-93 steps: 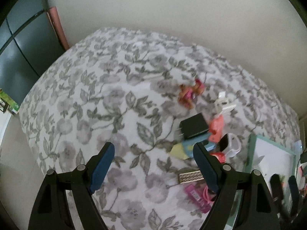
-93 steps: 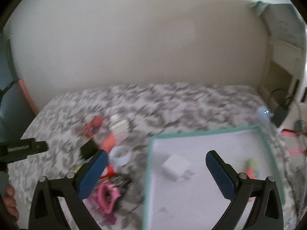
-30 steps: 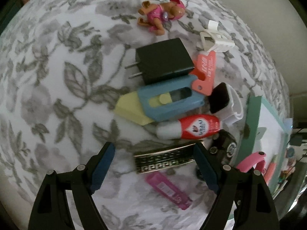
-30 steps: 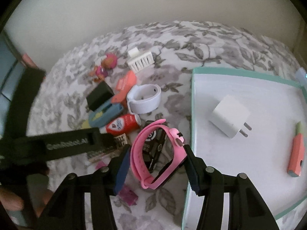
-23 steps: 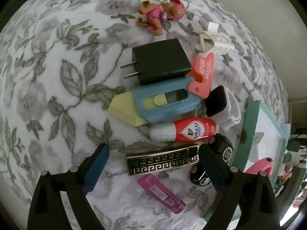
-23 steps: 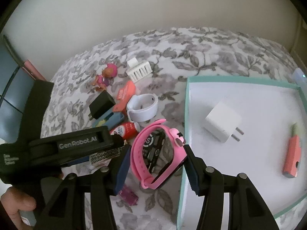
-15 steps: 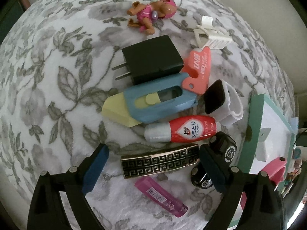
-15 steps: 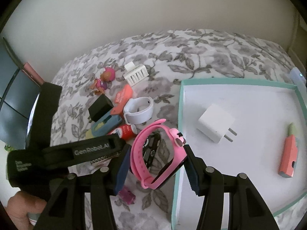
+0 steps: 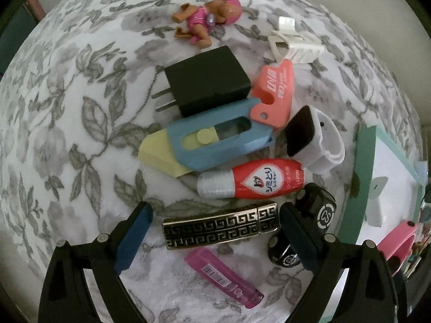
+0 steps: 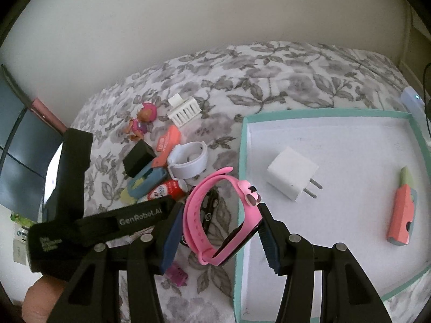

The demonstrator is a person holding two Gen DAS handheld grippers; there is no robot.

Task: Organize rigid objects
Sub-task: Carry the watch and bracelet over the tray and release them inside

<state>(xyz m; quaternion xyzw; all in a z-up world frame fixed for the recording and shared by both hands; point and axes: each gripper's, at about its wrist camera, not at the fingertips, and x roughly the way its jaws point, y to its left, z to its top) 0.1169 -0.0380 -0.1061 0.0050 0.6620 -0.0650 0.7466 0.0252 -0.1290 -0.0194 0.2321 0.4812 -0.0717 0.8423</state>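
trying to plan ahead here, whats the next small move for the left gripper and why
Probably lower straight down and close on the patterned metal hair clip. The left gripper, whose jaws have just been opening, stands open with its fingers at either end of that clip, nothing pressed yet. The right gripper already grips the pink watch beside the teal tray, so the clip looks like the left's next pick.
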